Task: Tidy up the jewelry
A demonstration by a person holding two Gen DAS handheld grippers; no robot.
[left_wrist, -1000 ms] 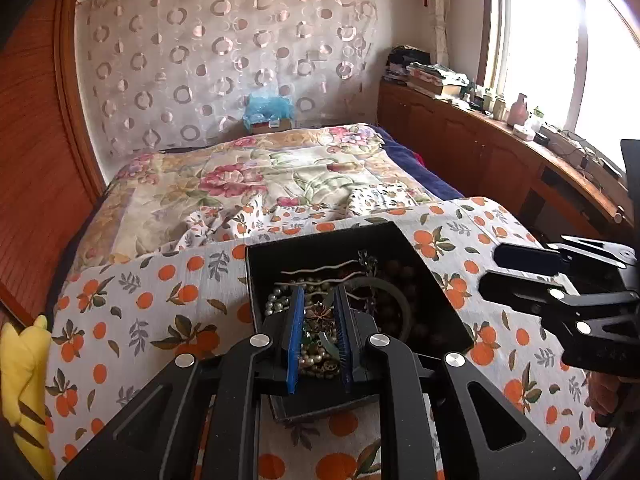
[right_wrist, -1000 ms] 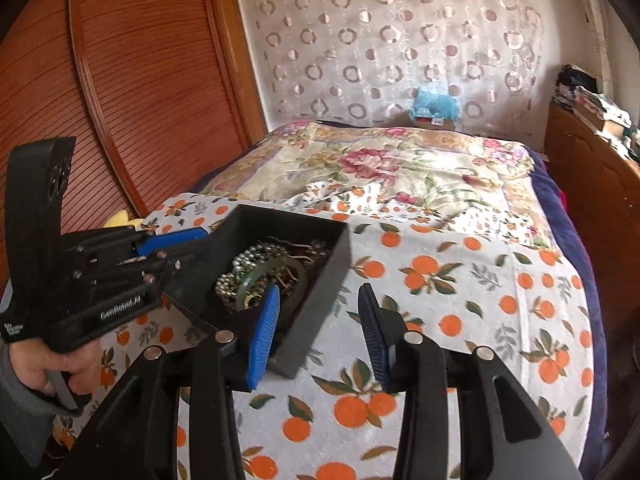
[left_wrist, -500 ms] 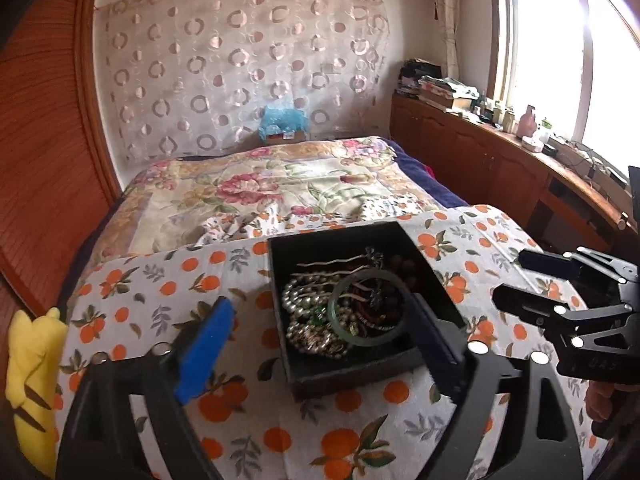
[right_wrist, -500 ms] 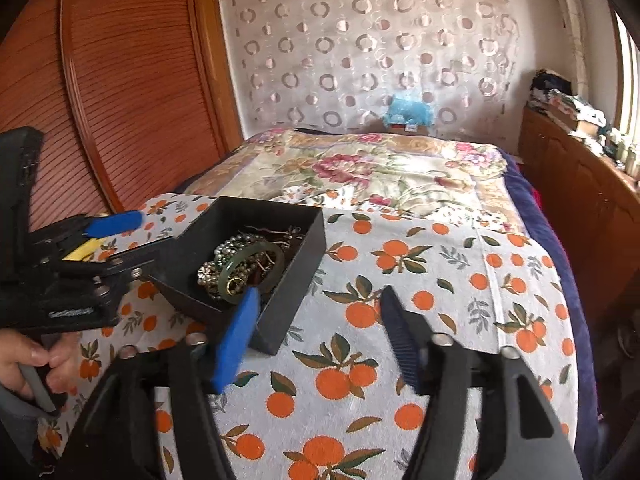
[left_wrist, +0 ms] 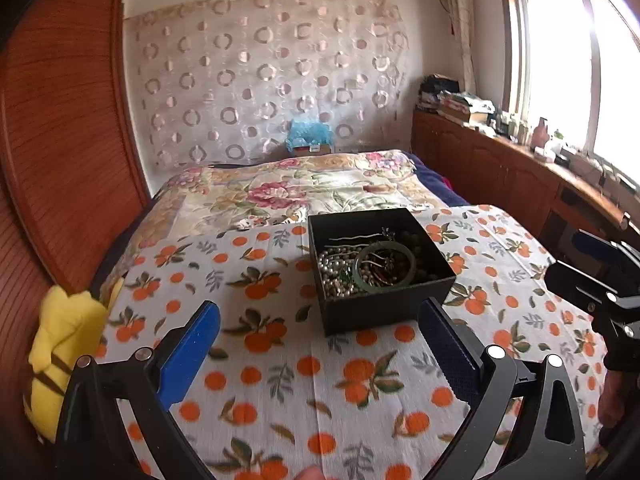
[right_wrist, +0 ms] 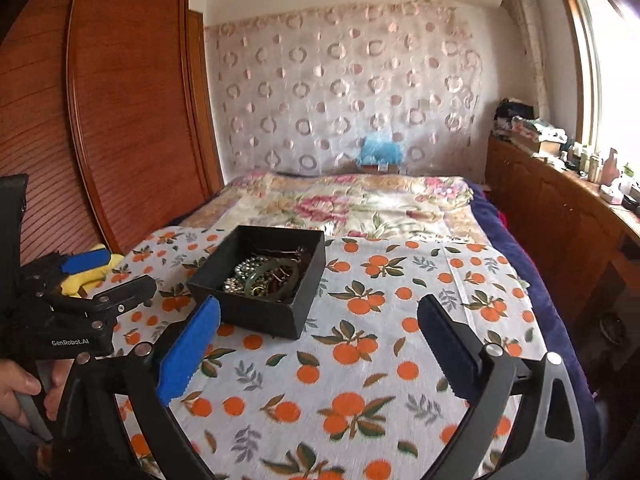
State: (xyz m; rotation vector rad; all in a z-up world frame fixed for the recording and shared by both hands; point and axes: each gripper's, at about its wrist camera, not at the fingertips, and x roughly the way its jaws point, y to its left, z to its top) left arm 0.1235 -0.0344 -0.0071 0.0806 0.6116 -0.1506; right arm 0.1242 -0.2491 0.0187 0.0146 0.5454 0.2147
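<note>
Black box (left_wrist: 380,276) w/ green bangle (left_wrist: 385,266) & beads inside, on orange-print cloth (left_wrist: 280,360), mid-bed. Left gripper (left_wrist: 320,354) spread wide, empty, near side of box, not touching. Right gripper (right_wrist: 318,350) also spread wide, empty, near & right of box.

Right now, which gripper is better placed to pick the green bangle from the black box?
Probably left. The left gripper is open and faces the black box squarely, bangle centred ahead; from the right gripper the box sits off-centre.
</note>
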